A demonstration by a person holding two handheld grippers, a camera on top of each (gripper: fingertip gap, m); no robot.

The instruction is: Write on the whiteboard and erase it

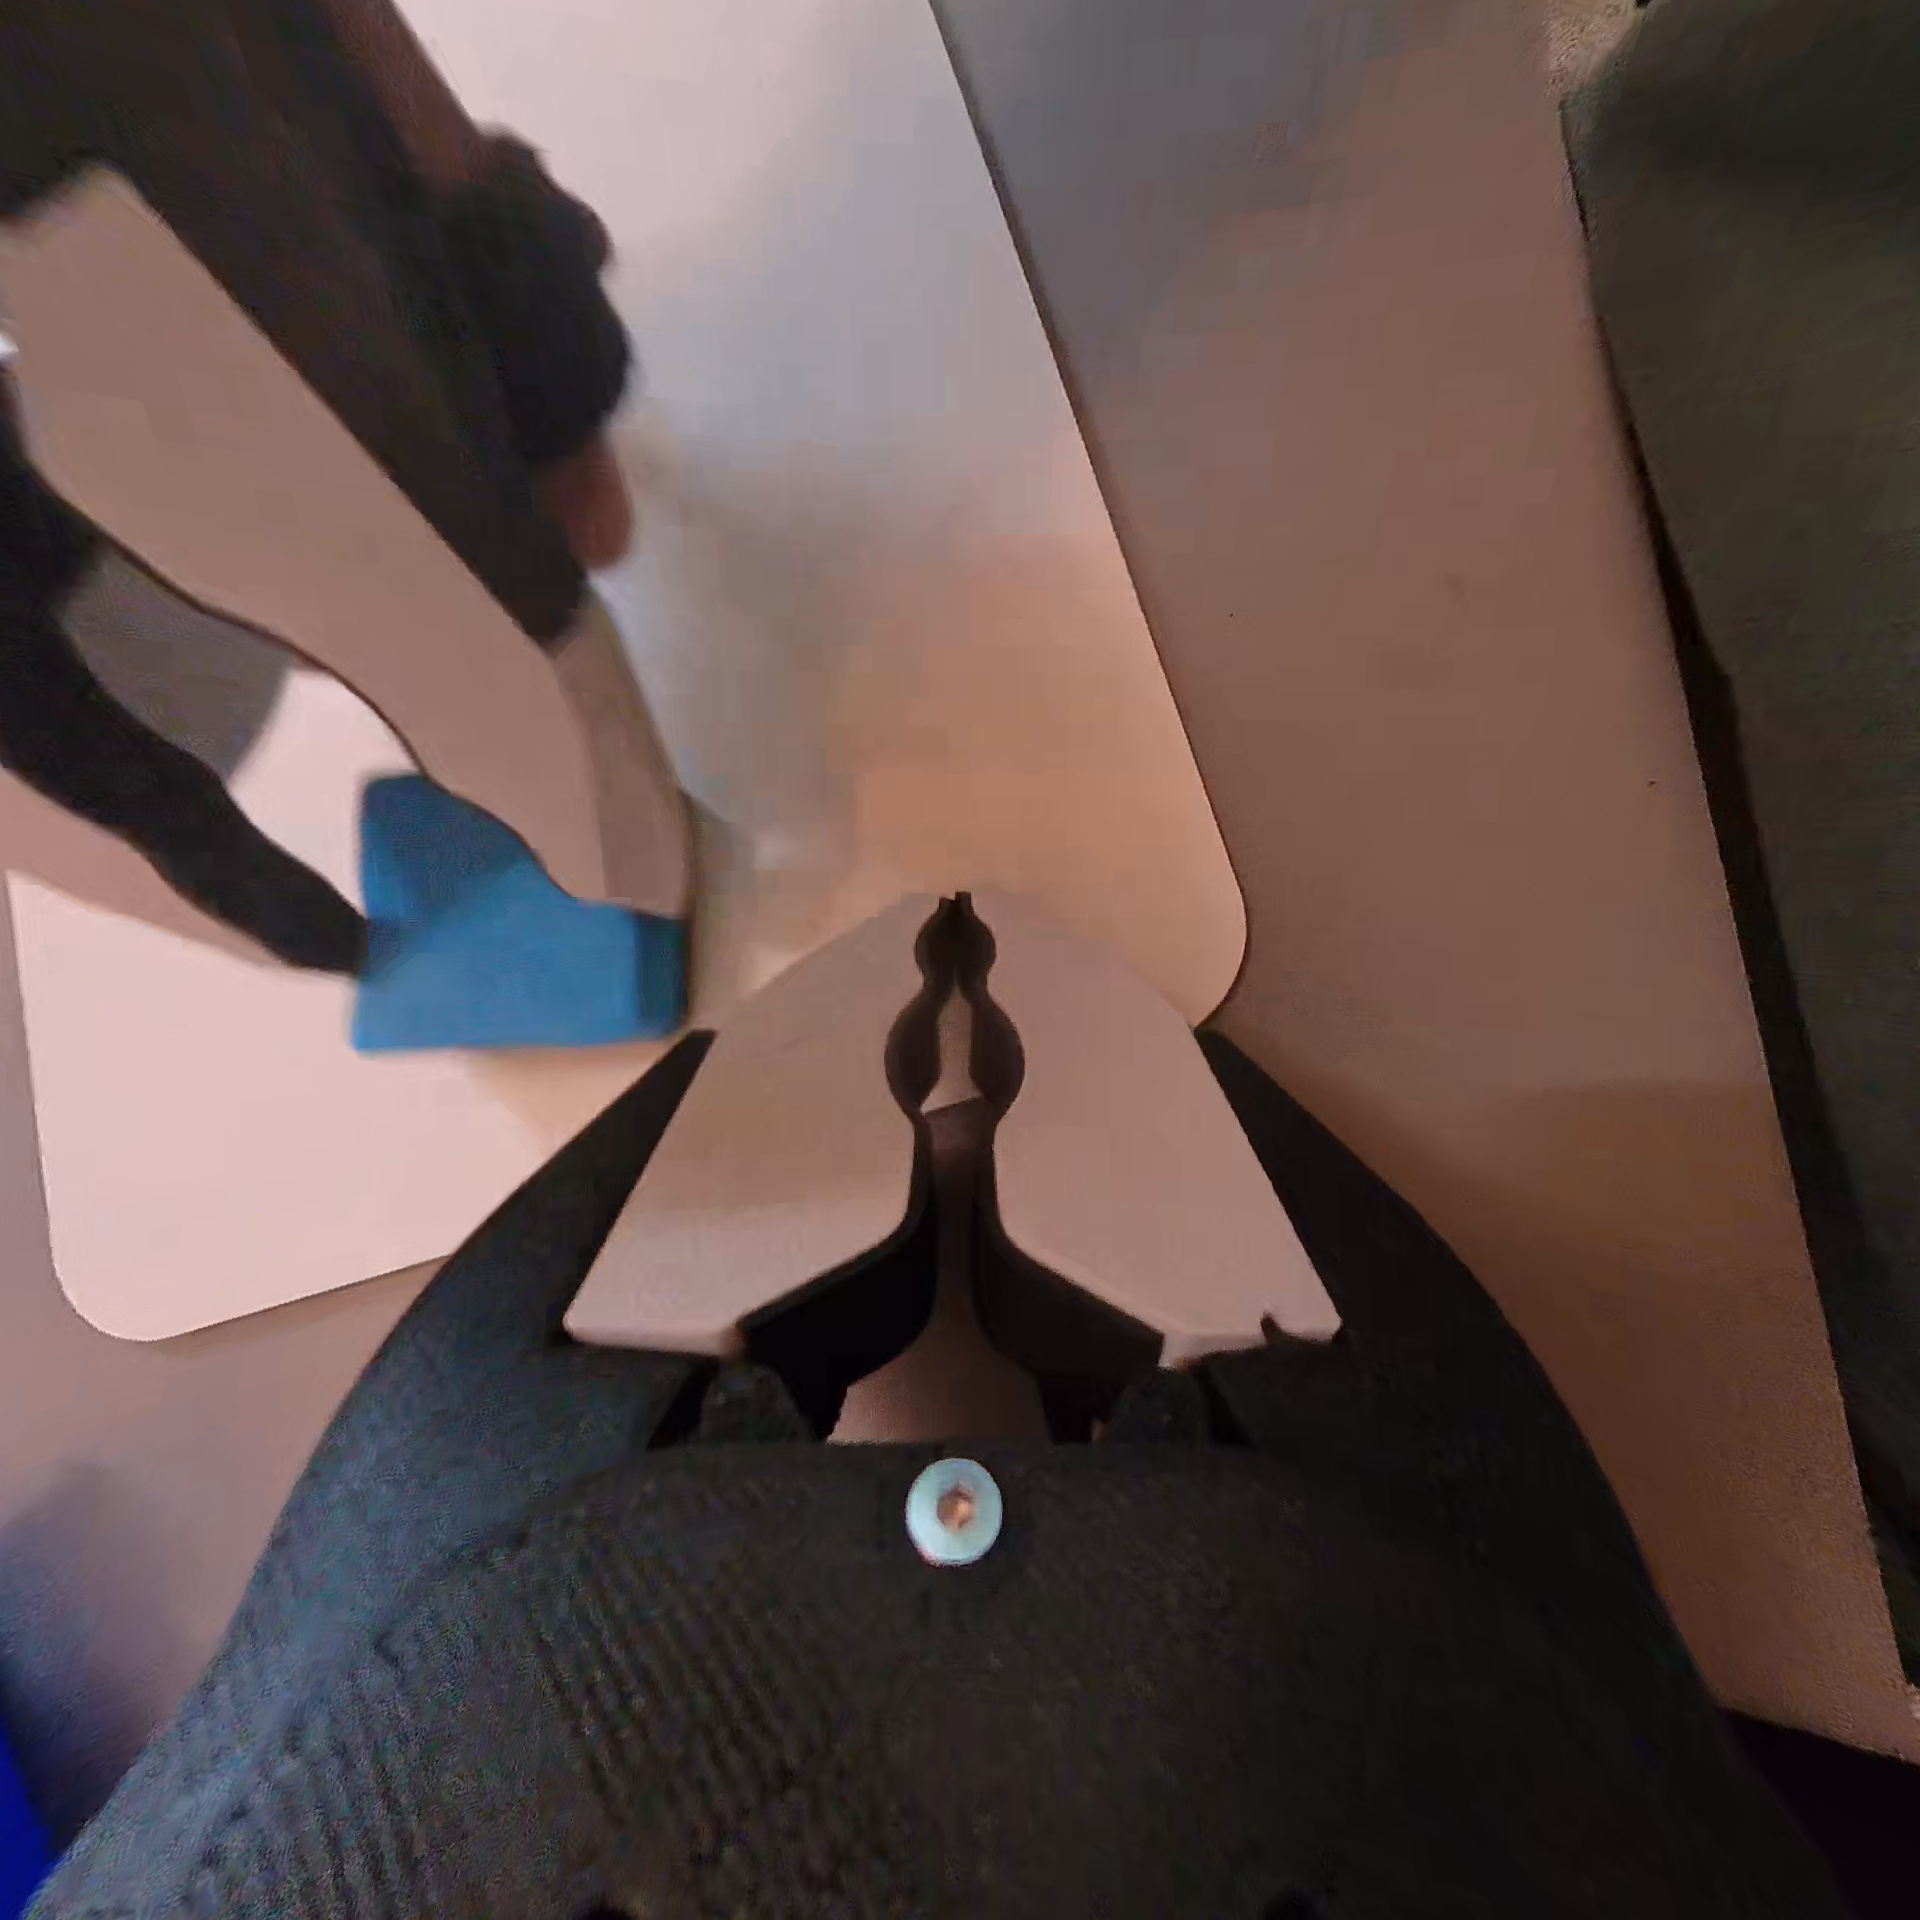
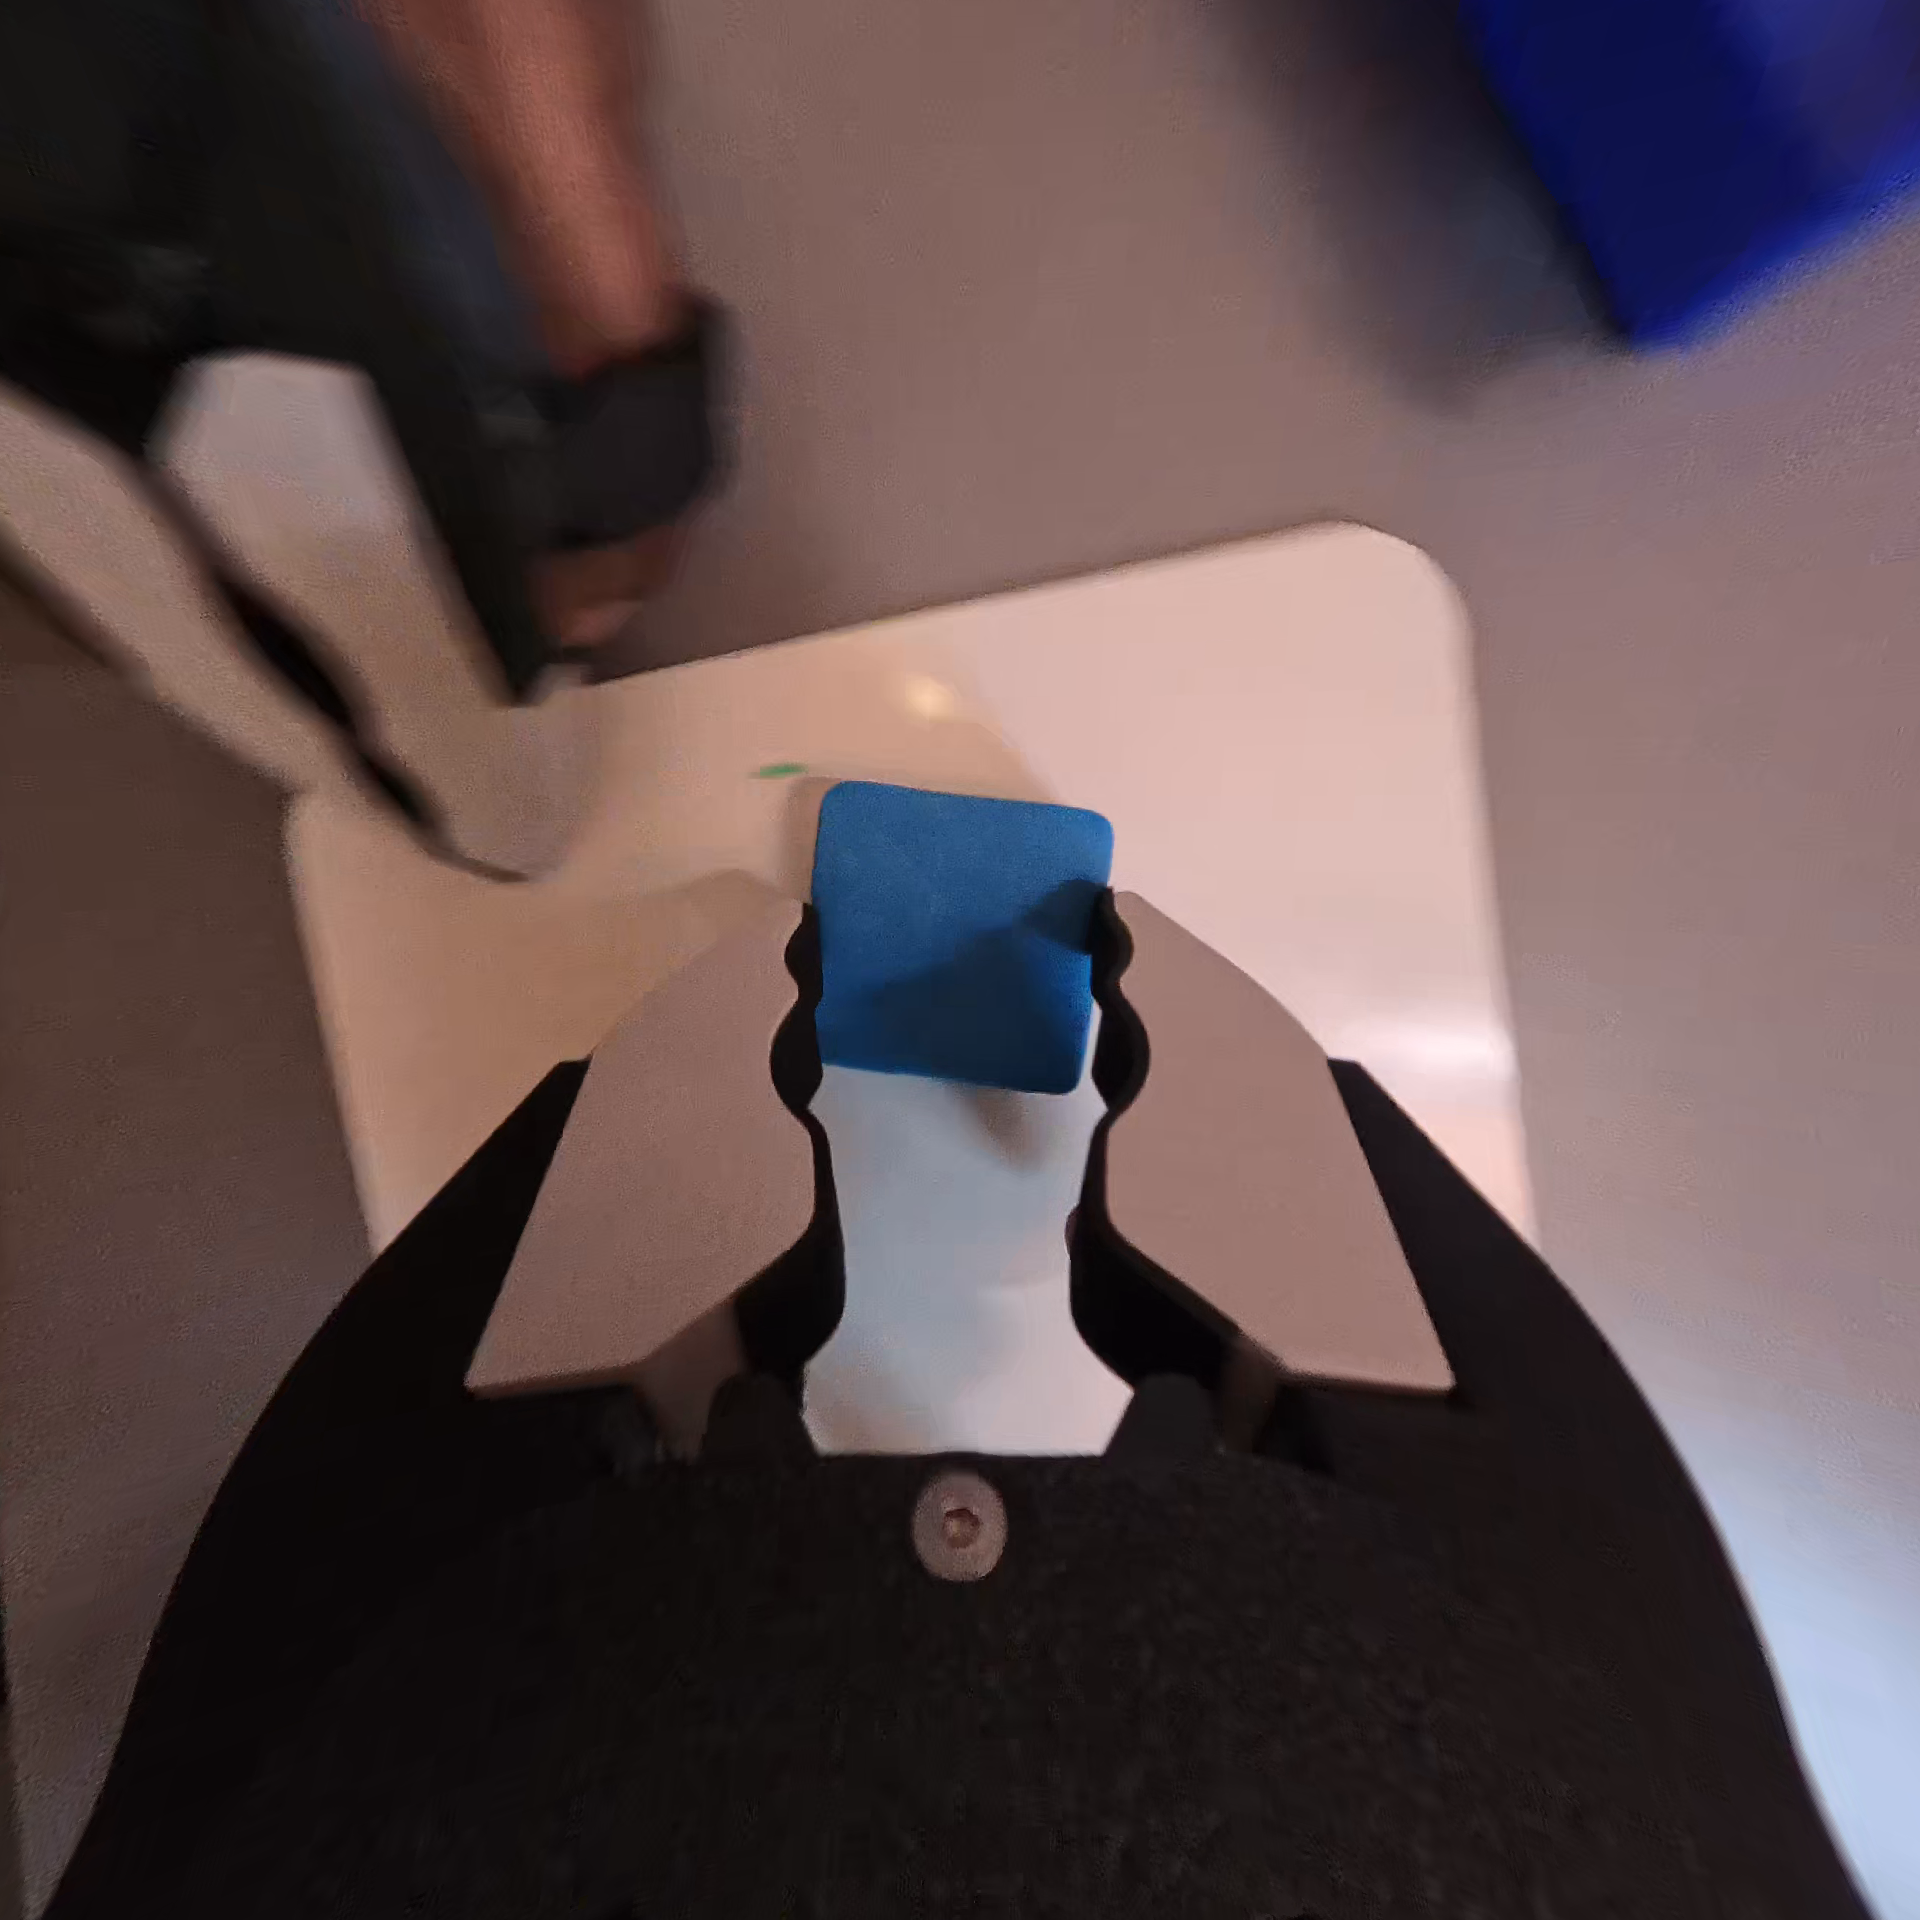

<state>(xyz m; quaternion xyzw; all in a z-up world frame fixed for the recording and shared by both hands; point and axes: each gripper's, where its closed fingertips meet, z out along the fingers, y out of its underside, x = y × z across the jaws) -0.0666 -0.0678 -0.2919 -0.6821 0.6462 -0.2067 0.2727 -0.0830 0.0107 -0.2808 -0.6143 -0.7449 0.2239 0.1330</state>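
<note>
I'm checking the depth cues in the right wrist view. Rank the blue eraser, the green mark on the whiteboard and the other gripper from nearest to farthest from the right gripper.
1. Blue eraser: clamped between the right gripper's fingertips, on the whiteboard.
2. Green mark: just beyond the eraser, slightly left.
3. Left gripper: farther left, tips at the board's left edge, blurred.

Left gripper [image 1: 958, 904] and right gripper [image 2: 951, 940] look alike — black textured printed bodies, pale grey fingers with wavy black inner pads, one silver screw [image 1: 954, 1510] at centre — no cables visible.
</note>
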